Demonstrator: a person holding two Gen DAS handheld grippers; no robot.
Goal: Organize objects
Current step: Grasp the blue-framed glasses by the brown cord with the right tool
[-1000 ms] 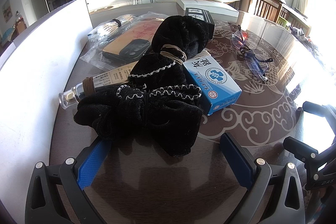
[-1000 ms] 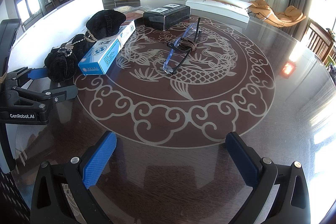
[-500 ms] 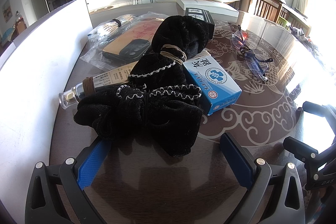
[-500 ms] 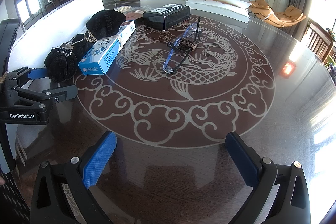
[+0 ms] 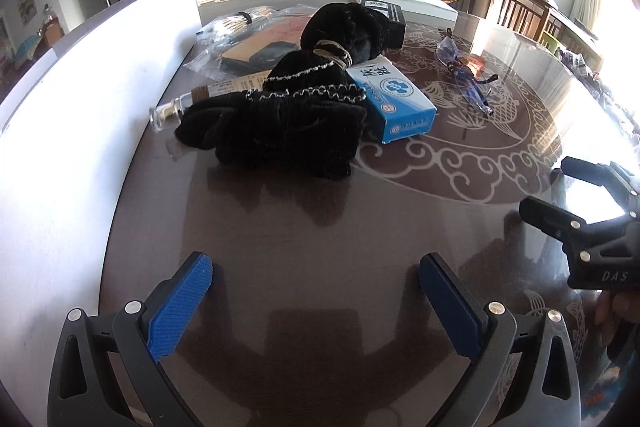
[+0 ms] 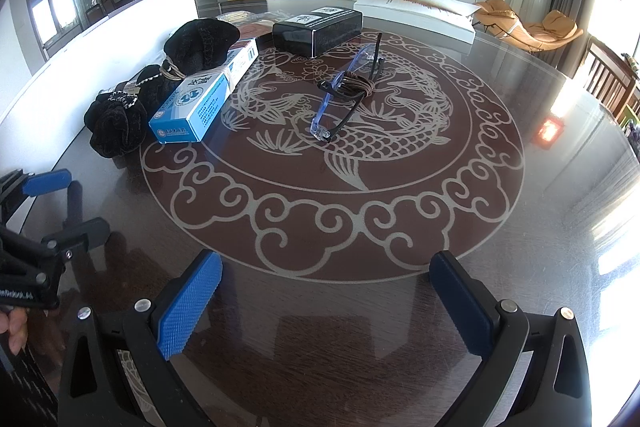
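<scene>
The left tool (image 5: 316,287) is held wide apart over bare dark tabletop (image 5: 312,227), with nothing between its blue pads (image 5: 180,303); the right tool (image 6: 326,291) is likewise spread and empty, hovering near the tabletop's near edge. A black fabric bundle (image 5: 288,119), tied with a tan elastic band (image 5: 334,53), is seen lying toward the left edge of the tabletop, beside a white board (image 5: 80,99) that stands along that edge. A blue and white carton (image 5: 394,93) lies touching the bundle on its right side. A glass tube (image 5: 176,107) with a paper label pokes out from under the bundle's left side. Behind the bundle, clear plastic bags (image 5: 240,43) with flat contents are laid toward the far left corner. A black box (image 6: 318,29) rests farther back, near the far edge. Clear glasses (image 6: 346,93) with dark arms, wrapped with a brown cord, lie on the fish pattern at the tabletop's middle, well apart from the carton.
</scene>
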